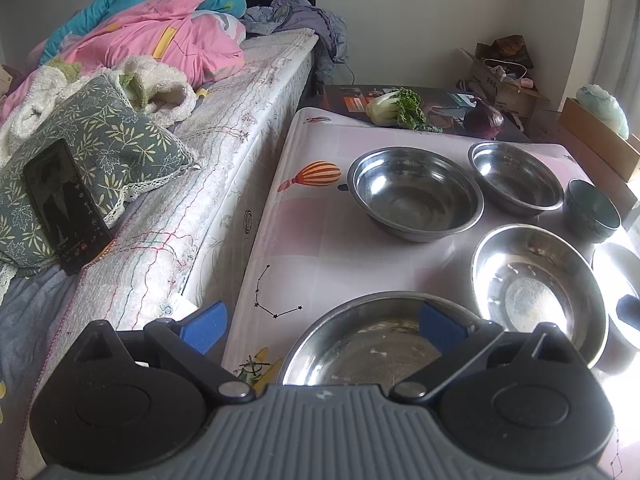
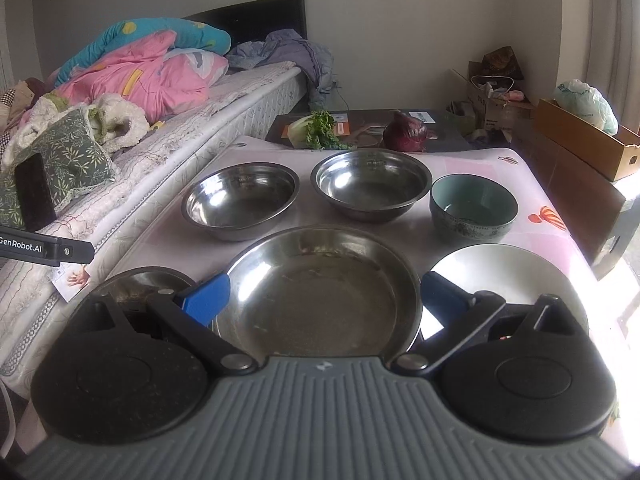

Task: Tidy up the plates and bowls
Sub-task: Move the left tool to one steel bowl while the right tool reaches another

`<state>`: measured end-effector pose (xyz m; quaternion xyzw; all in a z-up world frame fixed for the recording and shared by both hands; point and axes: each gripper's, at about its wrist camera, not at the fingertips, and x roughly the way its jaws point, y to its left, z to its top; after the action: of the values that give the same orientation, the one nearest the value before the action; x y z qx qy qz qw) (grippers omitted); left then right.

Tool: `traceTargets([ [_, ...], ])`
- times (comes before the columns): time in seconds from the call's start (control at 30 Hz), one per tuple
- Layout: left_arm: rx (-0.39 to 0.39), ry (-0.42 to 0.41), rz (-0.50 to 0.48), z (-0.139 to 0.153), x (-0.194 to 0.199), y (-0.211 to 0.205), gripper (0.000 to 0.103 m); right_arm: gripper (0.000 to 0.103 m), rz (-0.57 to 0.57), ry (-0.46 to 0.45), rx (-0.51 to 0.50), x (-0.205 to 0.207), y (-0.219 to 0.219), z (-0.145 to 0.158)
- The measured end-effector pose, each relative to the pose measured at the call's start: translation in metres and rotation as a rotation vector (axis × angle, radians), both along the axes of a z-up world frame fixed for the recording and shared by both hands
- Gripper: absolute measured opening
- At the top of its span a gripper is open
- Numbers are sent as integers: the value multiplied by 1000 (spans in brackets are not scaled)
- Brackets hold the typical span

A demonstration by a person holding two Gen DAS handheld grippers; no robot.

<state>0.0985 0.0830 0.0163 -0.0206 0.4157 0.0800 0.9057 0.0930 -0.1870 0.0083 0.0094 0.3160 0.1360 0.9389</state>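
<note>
Two steel bowls (image 2: 240,200) (image 2: 370,184) and a teal ceramic bowl (image 2: 472,206) stand in a row at the back of the table. Nearer lie a wide shallow steel plate (image 2: 320,292), a white plate (image 2: 504,272) to its right and a second steel plate (image 2: 144,280) to its left, partly hidden. My right gripper (image 2: 324,298) is open, its blue pads astride the wide steel plate, gripping nothing. My left gripper (image 1: 323,328) is open over the near-left steel plate (image 1: 360,344); one pad is above the plate, the other past the table's left edge.
The table (image 1: 320,240) has a pink patterned cloth and butts against a bed (image 1: 224,184) on the left, where a phone (image 1: 66,208) leans on a pillow. A leafy vegetable (image 2: 314,130) and a dark red vegetable (image 2: 408,132) lie behind the bowls. Cardboard boxes (image 2: 588,148) stand at right.
</note>
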Motion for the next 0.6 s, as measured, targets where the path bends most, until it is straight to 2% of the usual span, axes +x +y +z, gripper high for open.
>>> traceTargets([
  [0.13,-18,-1,-10,1,21,7,103,102,29,28,74,31,0,2],
  [0.33,-105,-14,-57,-2,62,20,103,102,108,69,177,89,11,10],
  [0.47,-101,-6,-56,-5,95,26,102,101,140,119,226,136,21,7],
  [0.6,-81,6,-54,-9,126,29,98,96,141,195,254,183,32,-7],
])
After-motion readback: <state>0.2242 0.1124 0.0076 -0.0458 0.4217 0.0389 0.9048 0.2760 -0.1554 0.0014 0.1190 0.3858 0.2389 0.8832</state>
